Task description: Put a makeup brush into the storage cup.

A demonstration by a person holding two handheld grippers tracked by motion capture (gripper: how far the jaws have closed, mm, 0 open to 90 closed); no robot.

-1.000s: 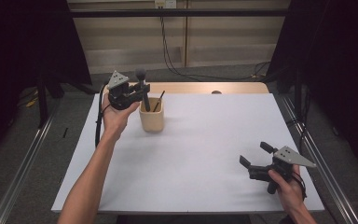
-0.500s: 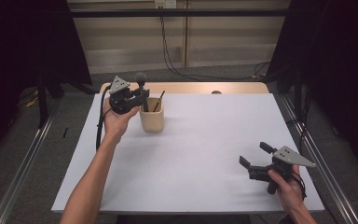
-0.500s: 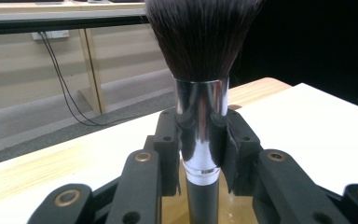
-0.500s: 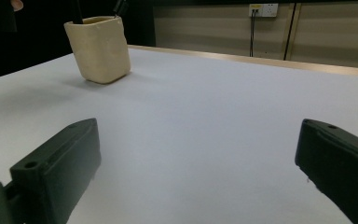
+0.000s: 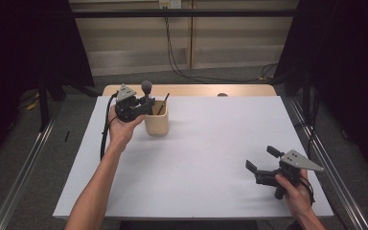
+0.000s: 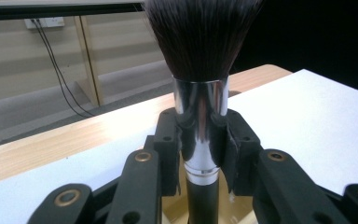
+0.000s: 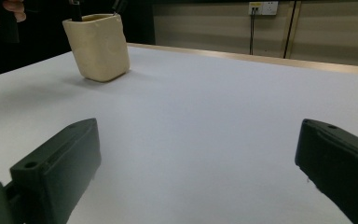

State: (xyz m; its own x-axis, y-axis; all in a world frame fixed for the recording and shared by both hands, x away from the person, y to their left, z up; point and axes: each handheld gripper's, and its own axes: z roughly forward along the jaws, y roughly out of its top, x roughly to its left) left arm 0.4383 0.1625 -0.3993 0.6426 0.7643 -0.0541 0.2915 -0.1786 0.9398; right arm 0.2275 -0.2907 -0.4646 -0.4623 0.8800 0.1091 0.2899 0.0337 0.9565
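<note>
Left tongs [image 5: 141, 106] pinched the makeup brush [image 6: 200, 70] by its metal collar and had sunk, handle now inside the cup [image 5: 156, 123] below them, so release looked next; right tongs [image 5: 263, 159] spread, idle over worktop [image 5: 211, 143].

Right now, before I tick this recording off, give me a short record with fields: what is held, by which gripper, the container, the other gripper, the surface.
held item: black-bristled makeup brush with a chrome ferrule, upright, handle down inside the cup
holder: left gripper, jaws clamped on the ferrule
container: cream cup, near the table's far left; a thin dark stick leans in it
other gripper: right gripper, jaws wide open, nothing between them, at the near right
surface: white table with a wooden far edge
</note>
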